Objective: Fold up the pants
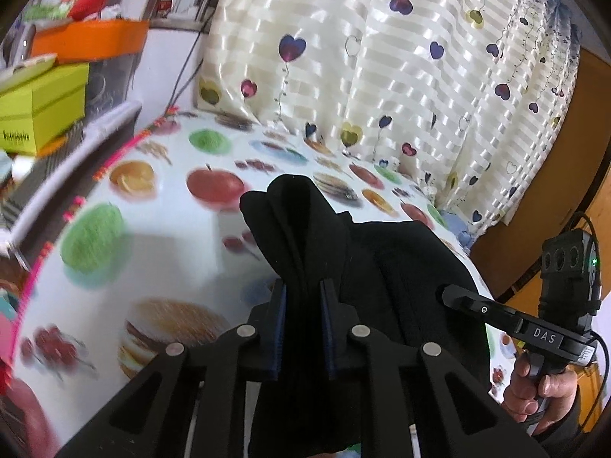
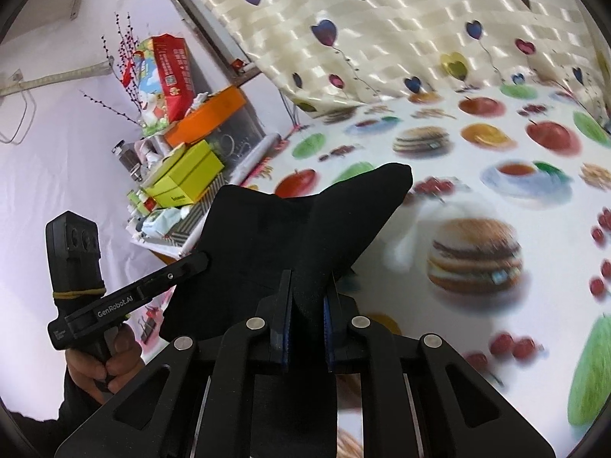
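Observation:
The black pants hang lifted above the table, stretched between both grippers. My left gripper is shut on one bunched corner of the pants, which sticks up past the fingers. My right gripper is shut on another corner of the pants, whose tip points up and right. In the left wrist view the right gripper reaches into the cloth from the right. In the right wrist view the left gripper reaches into it from the left.
The table wears a white cloth printed with fruit and burgers, also seen in the right wrist view. A cream heart-print curtain hangs behind. Stacked green and orange boxes stand at the table's left end.

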